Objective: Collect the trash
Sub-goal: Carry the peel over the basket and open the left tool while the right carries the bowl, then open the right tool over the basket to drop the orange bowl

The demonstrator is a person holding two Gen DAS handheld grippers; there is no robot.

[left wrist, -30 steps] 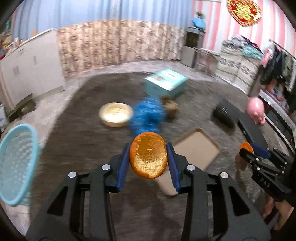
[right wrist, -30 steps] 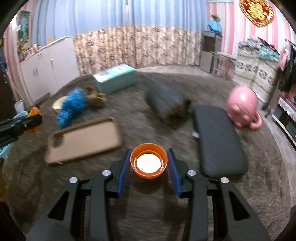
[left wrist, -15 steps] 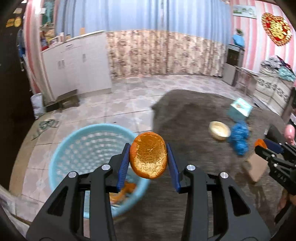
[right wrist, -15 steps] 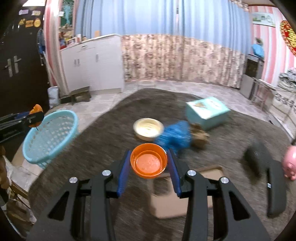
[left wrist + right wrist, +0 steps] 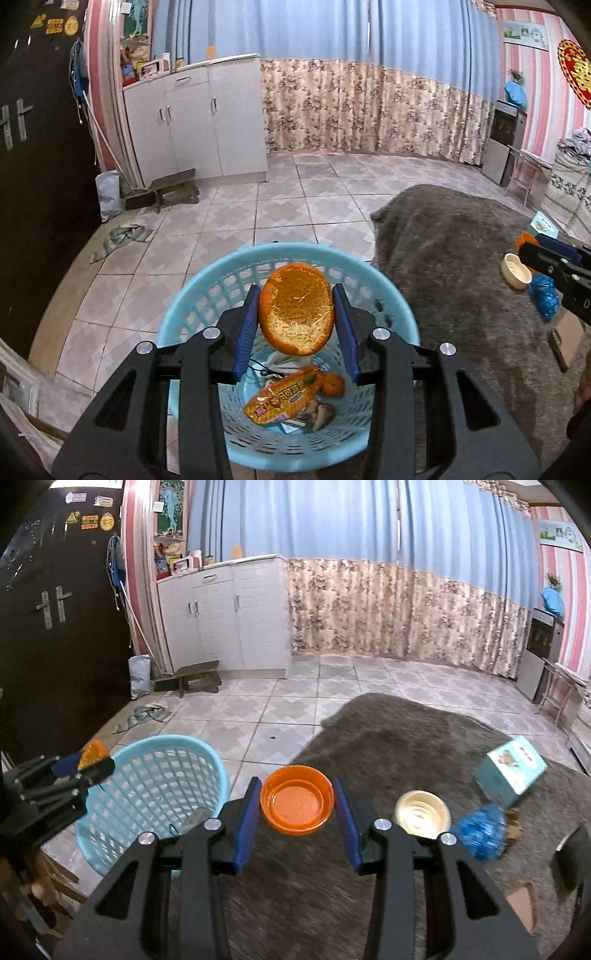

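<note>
My left gripper (image 5: 297,326) is shut on a hollow orange peel (image 5: 295,310) and holds it right above the light blue mesh basket (image 5: 207,295). The basket holds an orange snack wrapper (image 5: 280,400), a small orange piece and other scraps. My right gripper (image 5: 297,806) is shut on a small orange plastic bowl (image 5: 297,805), to the right of the basket (image 5: 162,775), above the grey rug's edge. The left gripper (image 5: 74,771) shows at the left of the right wrist view.
A cream bowl (image 5: 423,814), a blue crumpled bag (image 5: 480,832) and a teal box (image 5: 511,770) lie on the grey rug (image 5: 388,738). White cabinets (image 5: 195,122) and a low wooden stool (image 5: 170,190) stand at the far wall. A rag (image 5: 122,238) lies on the tiles.
Both grippers swung left from the rug toward the basket. The left gripper now holds the peel over the basket's opening; the right came closer to the basket with the orange bowl.
</note>
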